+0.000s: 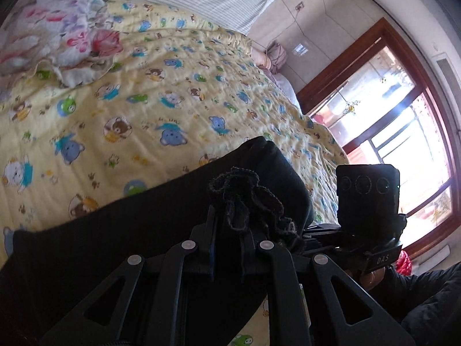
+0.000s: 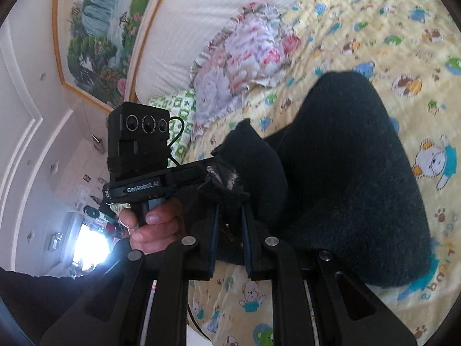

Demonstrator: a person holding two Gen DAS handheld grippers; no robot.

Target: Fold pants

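The pants are thick black cloth, matt and fuzzy, with a frayed hem. Under them the bed's quilt is soft, puckered printed cotton. The left tool is matt black plastic with shiny metal rivets.

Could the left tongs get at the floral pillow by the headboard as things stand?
Probably not yet. The left tongs are shut on the black pants, so they are occupied. The floral pillow lies across open yellow quilt; nothing else blocks the path.
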